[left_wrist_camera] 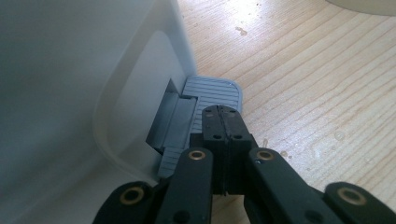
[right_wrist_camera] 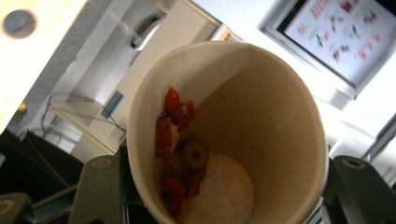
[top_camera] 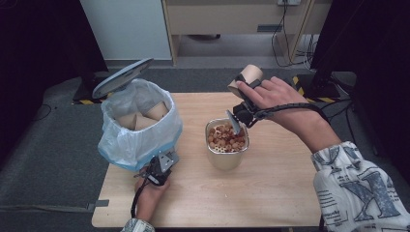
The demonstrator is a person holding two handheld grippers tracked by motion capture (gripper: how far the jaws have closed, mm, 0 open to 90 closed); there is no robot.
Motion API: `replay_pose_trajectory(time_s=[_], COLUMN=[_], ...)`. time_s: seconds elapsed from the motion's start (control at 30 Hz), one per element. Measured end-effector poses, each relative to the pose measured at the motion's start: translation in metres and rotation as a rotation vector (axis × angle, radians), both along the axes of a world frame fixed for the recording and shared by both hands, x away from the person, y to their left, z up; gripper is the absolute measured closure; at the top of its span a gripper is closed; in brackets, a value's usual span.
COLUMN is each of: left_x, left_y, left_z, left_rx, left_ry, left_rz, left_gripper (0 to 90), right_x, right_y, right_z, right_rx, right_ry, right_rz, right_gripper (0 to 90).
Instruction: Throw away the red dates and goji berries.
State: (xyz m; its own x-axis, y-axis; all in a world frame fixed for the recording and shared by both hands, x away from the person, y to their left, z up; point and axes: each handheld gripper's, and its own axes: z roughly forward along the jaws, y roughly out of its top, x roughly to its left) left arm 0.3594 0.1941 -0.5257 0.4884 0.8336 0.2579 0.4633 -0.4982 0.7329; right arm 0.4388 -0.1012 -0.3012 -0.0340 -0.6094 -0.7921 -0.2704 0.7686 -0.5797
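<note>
Two grippers work around the metal tub (top_camera: 226, 145) of cereal at mid-table: the right gripper (top_camera: 241, 104) hangs just above its far rim, jaws clamped on a tilted paper cup (right_wrist_camera: 224, 135) with red bits stuck inside. Left of the tub, by the table's (top_camera: 270, 193) left edge, the left gripper (left_wrist_camera: 223, 122), jaws closed together, presses the pedal (left_wrist_camera: 210, 95) of the lined bin (top_camera: 138, 125), lid (top_camera: 122, 77) raised. No writing is legible.

Little can be read. The person's white sleeve (top_camera: 360, 188) carries a grey print with one large letter K and lines of smaller lettering too blurred to make out. A wall poster (right_wrist_camera: 348, 28) bears red and dark print, too small to read.
</note>
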Motion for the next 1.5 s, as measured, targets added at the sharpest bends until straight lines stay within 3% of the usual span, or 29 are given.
replay_pose_trajectory(time_s=[0.1,0.2,0.33,0.37,0.4,0.43,0.47,0.5,0.53,0.57,0.67,0.7,0.8,0.97,1.03,1.17,1.4,1.43,1.47,1.5], left_x=[0.0,0.0,0.0,0.0,0.0,0.0,0.0,0.0,0.0,0.0,0.0,0.0,0.0,0.0,0.0,0.0,0.0,0.0,0.0,0.0], left_y=[0.0,0.0,0.0,0.0,0.0,0.0,0.0,0.0,0.0,0.0,0.0,0.0,0.0,0.0,0.0,0.0,0.0,0.0,0.0,0.0], left_z=[0.0,0.0,0.0,0.0,0.0,0.0,0.0,0.0,0.0,0.0,0.0,0.0,0.0,0.0,0.0,0.0,0.0,0.0,0.0,0.0], left_rx=[0.001,0.003,0.002,0.003,0.003,0.001,0.001,0.002,0.0,-0.002,0.0,-0.001,0.0,-0.003,0.001,0.0,0.001,0.001,0.001,0.001], left_ry=[0.0,0.0,0.0,0.001,0.001,0.001,0.001,0.0,0.001,0.001,0.001,0.001,0.001,0.002,0.003,0.001,0.003,0.003,0.003,0.003], left_rz=[0.0,0.0,0.001,0.0,0.0,0.0,0.0,0.0,0.0,0.0,-0.001,-0.001,0.001,-0.001,-0.001,0.0,-0.001,0.0,0.0,-0.001], left_gripper=[89.1,89.1,89.1,89.1,89.2,89.1,89.1,89.1,89.1,89.1,89.1,89.1,89.1,89.1,89.1,89.1,89.1,89.1,89.1,89.1], right_x=[-0.001,-0.001,-0.001,-0.001,-0.001,-0.001,-0.001,0.003,0.003,0.006,0.006,0.004,0.005,0.005,0.005,0.005,0.007,0.007,0.007,0.007], right_y=[0.0,-0.001,0.002,0.008,0.008,0.013,0.013,0.011,0.011,0.007,0.006,0.008,0.008,0.006,0.003,0.0,-0.006,-0.007,-0.007,-0.009], right_z=[-0.006,-0.003,0.0,-0.022,-0.022,-0.041,-0.041,-0.037,-0.037,-0.026,-0.026,-0.034,-0.038,-0.031,-0.026,-0.03,-0.033,-0.032,-0.032,-0.031], right_rx=[-0.03,-0.007,-0.01,-0.078,-0.078,-0.223,-0.223,-0.191,-0.191,-0.132,-0.159,-0.176,-0.185,-0.157,-0.123,-0.115,-0.02,0.037,0.037,0.084], right_ry=[0.008,0.005,-0.039,-0.011,-0.011,-0.003,-0.003,-0.012,-0.012,-0.033,-0.026,-0.015,-0.012,-0.014,-0.007,0.007,0.051,0.075,0.075,0.094], right_rz=[0.001,0.001,0.005,0.016,0.016,0.031,0.031,0.01,0.01,-0.005,-0.006,-0.006,0.002,-0.004,-0.018,-0.024,-0.019,-0.023,-0.023,-0.026], right_gripper=[39.3,39.3,39.6,39.8,39.8,39.9,39.9,39.9,39.9,40.1,40.1,40.0,39.9,39.8,39.5,39.2,39.2,39.2,39.2,39.2])
